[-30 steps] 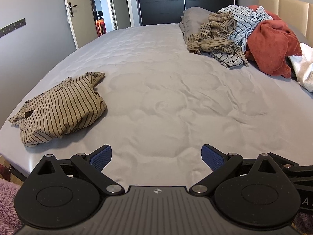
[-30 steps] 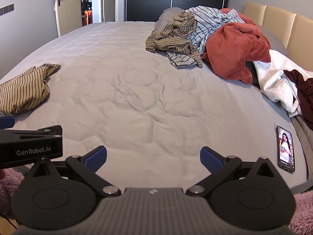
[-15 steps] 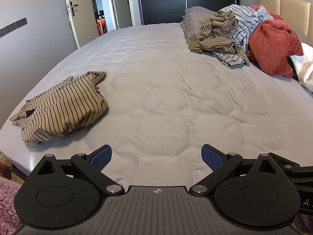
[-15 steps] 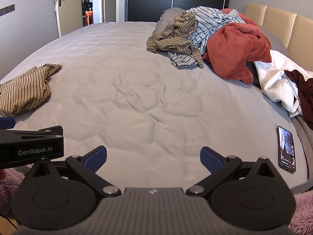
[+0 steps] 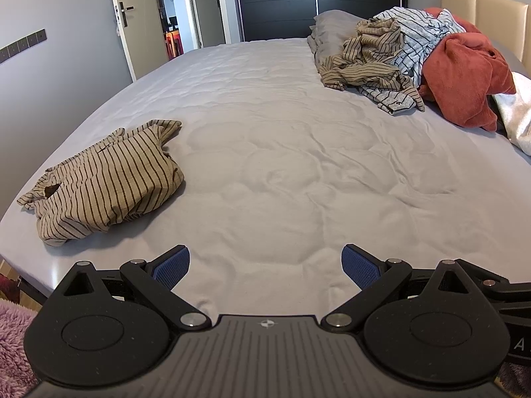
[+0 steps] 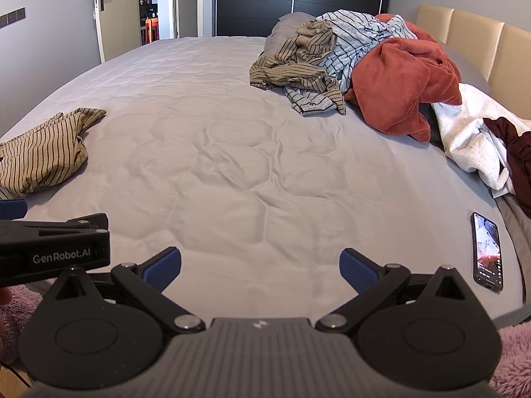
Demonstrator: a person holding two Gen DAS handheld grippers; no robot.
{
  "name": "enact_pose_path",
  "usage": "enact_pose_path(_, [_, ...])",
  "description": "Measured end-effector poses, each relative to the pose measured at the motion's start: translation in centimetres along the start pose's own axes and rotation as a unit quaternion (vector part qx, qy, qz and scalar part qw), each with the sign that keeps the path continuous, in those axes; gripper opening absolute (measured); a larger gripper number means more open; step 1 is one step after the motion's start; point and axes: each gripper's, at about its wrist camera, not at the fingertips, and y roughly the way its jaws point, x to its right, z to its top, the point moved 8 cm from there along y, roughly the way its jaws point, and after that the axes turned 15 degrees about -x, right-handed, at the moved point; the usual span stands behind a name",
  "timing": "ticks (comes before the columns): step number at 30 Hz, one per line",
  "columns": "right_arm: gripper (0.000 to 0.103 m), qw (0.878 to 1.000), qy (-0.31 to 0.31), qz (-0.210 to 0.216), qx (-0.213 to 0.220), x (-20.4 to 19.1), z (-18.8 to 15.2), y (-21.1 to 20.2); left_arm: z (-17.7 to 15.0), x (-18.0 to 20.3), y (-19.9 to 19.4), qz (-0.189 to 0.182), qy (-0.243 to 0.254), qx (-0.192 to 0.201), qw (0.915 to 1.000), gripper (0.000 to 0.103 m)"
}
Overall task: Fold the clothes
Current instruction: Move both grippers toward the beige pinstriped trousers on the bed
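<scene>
The tan striped shirt (image 5: 106,179) lies by itself near the left front corner of the bed (image 5: 282,172), bunched into a loose bundle rather than squared flat. Well apart from it, toward the headboard (image 6: 471,43), sits the heap of unfolded clothes (image 6: 348,69): another tan striped piece, a grey-blue striped shirt, a rust-red fleece (image 6: 405,86), then a white garment (image 6: 471,139) and a dark maroon one at the right edge. A phone (image 6: 487,252) lies on the bed's near right edge.

My left tongs (image 5: 265,265) and right tongs (image 6: 260,267) both hover over the bare front of the bed, spread wide and holding nothing. I judge I'm between garments. Either the striped bundle is a rough fold set aside, or it's waiting to be spread out; I can't tell which.
</scene>
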Motion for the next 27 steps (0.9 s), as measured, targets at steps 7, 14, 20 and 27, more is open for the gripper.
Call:
enact_pose_path(7, [0.103,1.000,0.001,0.001,-0.001,-0.5,-0.3,0.0,0.2,0.9,-0.1,0.003,-0.002,-0.002,1.0000,0.100])
enact_pose_path(14, [0.103,1.000,0.000,0.001,-0.001,-0.6,-0.4,0.0,0.1,0.8,-0.1,0.005,-0.003,-0.004,1.0000,0.100])
enact_pose_path(20, [0.103,1.000,-0.001,0.000,-0.002,-0.7,-0.4,0.1,0.0,0.7,0.0,0.005,-0.005,-0.006,1.0000,0.100])
enact_pose_path(27, [0.103,1.000,-0.001,0.000,-0.002,-0.6,-0.5,0.2,-0.1,0.3,0.3,0.009,-0.005,-0.010,0.9999,0.100])
